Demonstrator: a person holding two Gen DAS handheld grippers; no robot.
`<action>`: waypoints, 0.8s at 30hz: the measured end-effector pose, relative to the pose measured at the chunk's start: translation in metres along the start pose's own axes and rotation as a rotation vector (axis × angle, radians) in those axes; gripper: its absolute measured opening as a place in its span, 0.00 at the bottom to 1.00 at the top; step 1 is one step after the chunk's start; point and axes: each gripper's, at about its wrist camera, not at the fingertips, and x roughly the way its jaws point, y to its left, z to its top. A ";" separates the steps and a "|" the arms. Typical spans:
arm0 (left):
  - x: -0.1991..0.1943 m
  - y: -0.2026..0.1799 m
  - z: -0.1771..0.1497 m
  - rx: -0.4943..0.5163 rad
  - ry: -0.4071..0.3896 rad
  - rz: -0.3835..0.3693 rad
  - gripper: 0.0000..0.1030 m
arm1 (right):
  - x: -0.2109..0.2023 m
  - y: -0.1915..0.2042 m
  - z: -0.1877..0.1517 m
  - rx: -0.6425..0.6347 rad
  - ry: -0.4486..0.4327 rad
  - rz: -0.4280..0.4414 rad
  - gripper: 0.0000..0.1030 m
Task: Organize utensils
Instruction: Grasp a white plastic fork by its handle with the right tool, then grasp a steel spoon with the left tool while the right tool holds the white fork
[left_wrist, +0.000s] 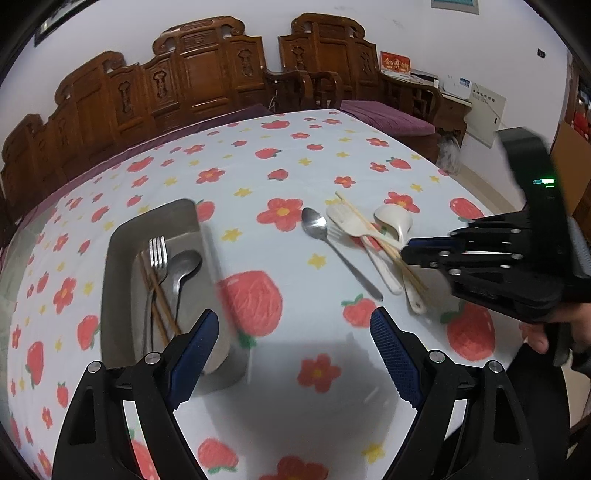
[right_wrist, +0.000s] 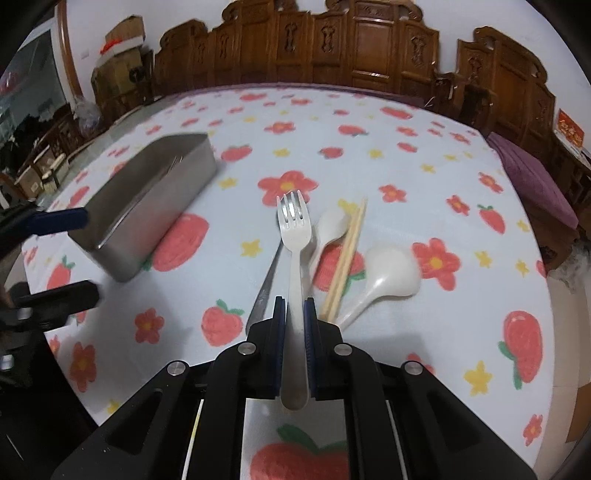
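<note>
Fork pinched, tin waiting

Right gripper (right_wrist: 294, 308) clamps the white fork (right_wrist: 295, 258) by its handle; left gripper (left_wrist: 295, 332) hangs spread and empty beside the metal tin (left_wrist: 122, 266). Lift straight, clear the chopsticks (right_wrist: 345, 258).

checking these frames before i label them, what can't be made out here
- Left wrist view: lower ends of the fork, spoon and chopsticks in the metal tray are hidden behind the left tongs.
- Right wrist view: the tray's contents are hidden by its wall.
- Right wrist view: the metal spoon's bowl lies behind the white fork clamped in the right tongs.
</note>
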 end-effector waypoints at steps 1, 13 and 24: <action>0.004 -0.002 0.003 0.004 0.002 0.002 0.79 | -0.005 -0.004 -0.001 0.009 -0.008 -0.002 0.11; 0.062 -0.025 0.044 -0.004 0.041 -0.003 0.76 | -0.024 -0.045 -0.007 0.097 -0.047 -0.039 0.11; 0.113 -0.012 0.072 -0.094 0.085 0.018 0.65 | -0.021 -0.054 -0.010 0.124 -0.043 -0.035 0.11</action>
